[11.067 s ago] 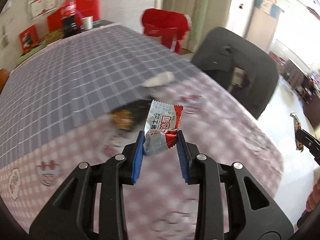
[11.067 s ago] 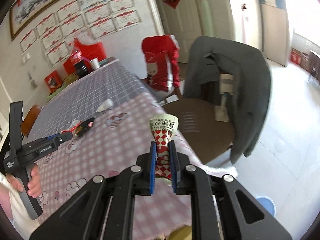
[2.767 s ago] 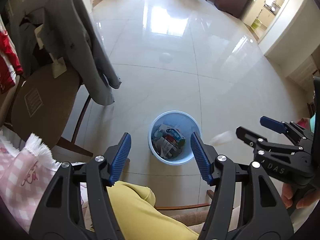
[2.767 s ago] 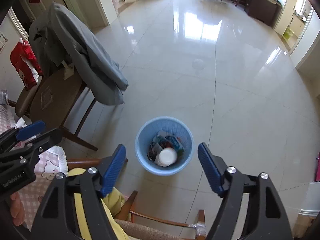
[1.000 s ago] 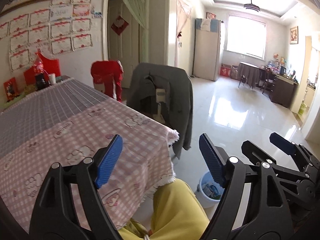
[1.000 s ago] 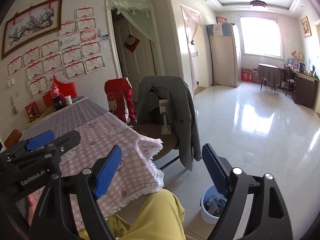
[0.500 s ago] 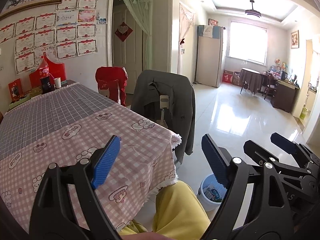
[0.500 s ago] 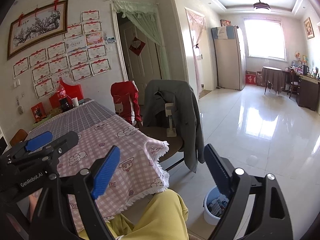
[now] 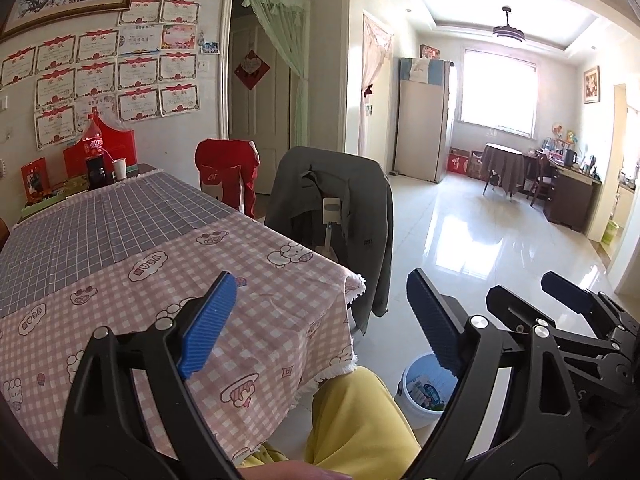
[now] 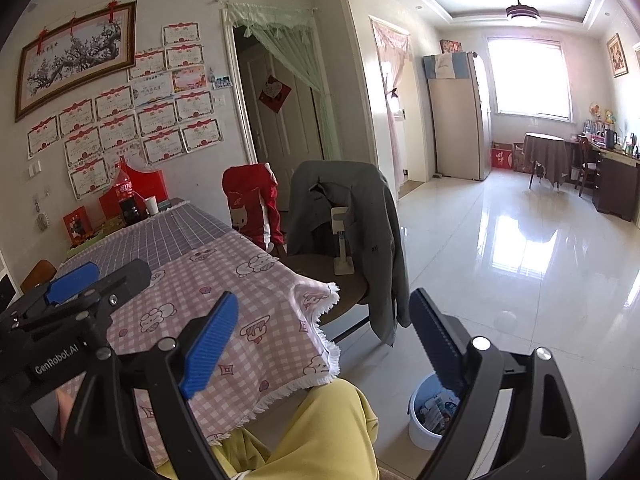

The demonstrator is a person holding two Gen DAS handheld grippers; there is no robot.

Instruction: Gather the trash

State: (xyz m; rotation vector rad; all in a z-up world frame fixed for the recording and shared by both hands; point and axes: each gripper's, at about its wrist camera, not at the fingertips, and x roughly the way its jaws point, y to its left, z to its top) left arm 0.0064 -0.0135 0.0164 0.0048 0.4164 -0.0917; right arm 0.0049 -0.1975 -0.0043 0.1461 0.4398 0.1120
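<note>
Both the left gripper (image 9: pixel 320 316) and the right gripper (image 10: pixel 324 340) have fingers spread wide, the left's just opening further, nothing between them. Below, past a yellow-clad knee (image 9: pixel 356 416), the bin (image 10: pixel 420 428) holding trash (image 10: pixel 434 412) stands on the floor (image 10: pixel 520 264) beside the counter (image 9: pixel 160 264).

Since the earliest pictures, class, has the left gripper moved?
Yes. The left gripper held a snack wrapper over the table then; now it stands open and empty, back at the table's near corner, with the blue bin below.

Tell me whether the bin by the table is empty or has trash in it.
It has trash in it: wrappers show inside the bin, which stands upright on the floor. How full it is cannot be told; the gripper fingers hide part.
</note>
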